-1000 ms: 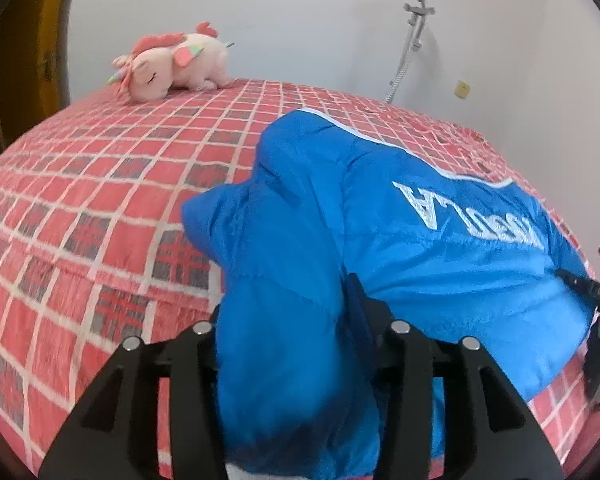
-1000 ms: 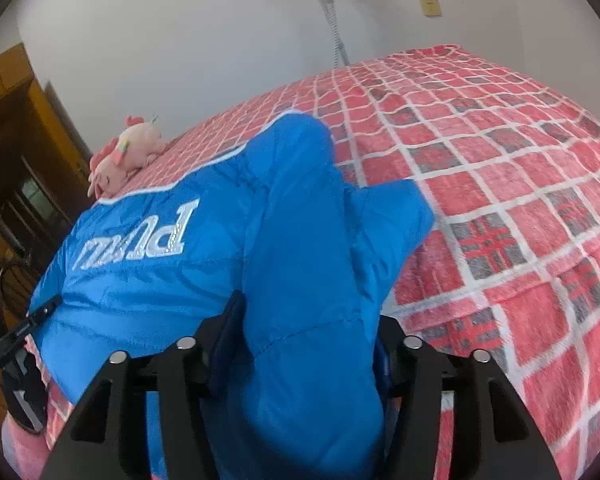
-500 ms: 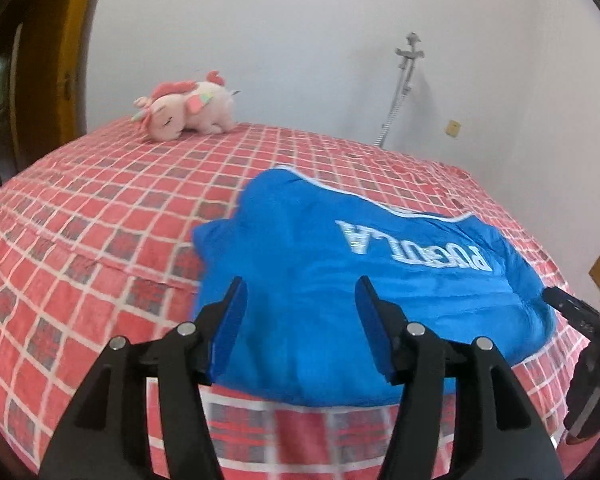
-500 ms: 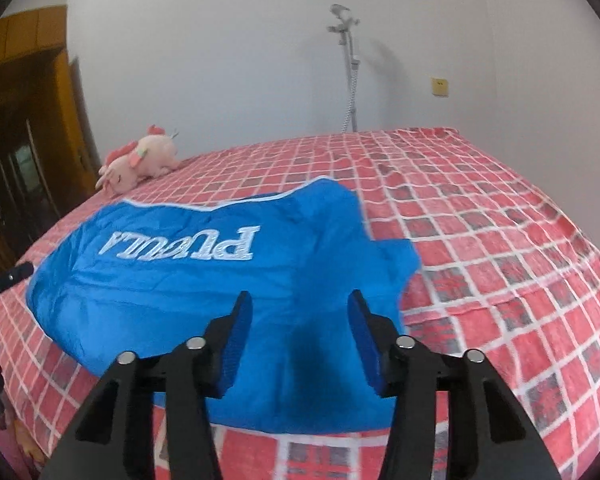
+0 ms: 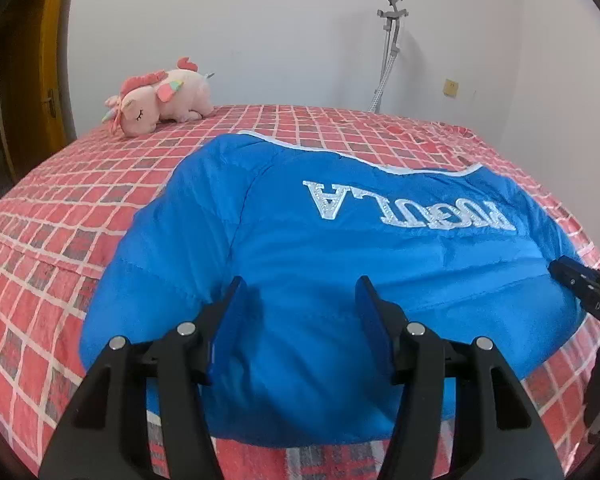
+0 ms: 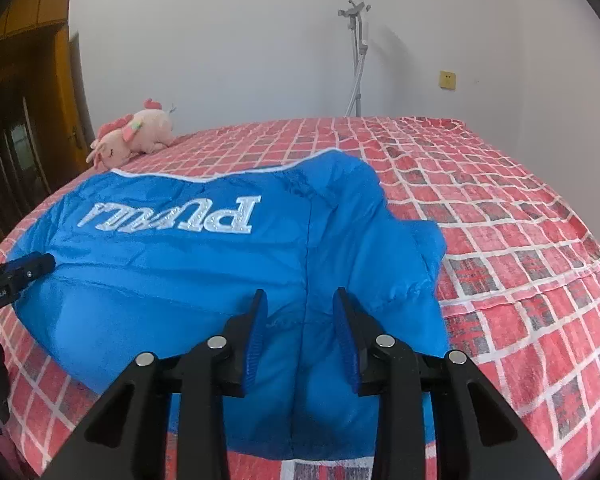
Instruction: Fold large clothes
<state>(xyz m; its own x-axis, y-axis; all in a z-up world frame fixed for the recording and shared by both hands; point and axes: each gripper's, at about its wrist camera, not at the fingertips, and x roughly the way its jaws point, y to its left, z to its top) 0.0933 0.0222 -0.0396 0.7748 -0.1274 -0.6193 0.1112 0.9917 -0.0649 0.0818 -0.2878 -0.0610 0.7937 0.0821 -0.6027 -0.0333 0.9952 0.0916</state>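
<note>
Blue pads of both grippers hang spread and empty over a folded jacket on the bed.

Left gripper [image 5: 298, 316] and right gripper [image 6: 300, 330] each hold their jaws apart with nothing between them, poised just above the near edge of the blue jacket [image 5: 340, 248]; judging by that, a fold is laid and the next hold not yet taken. Beyond them the jacket lies flattened, lettering up, on the red checked bedspread [image 5: 80, 200], well apart from the pink plush toy [image 5: 160, 96] near the wall.

Bare bedspread [image 5: 60, 216] lies free at my nine o'clock; plush unicorn [image 5: 160, 96] blocks eleven, stand [image 5: 388, 52] perhaps behind the bed at one.
</note>
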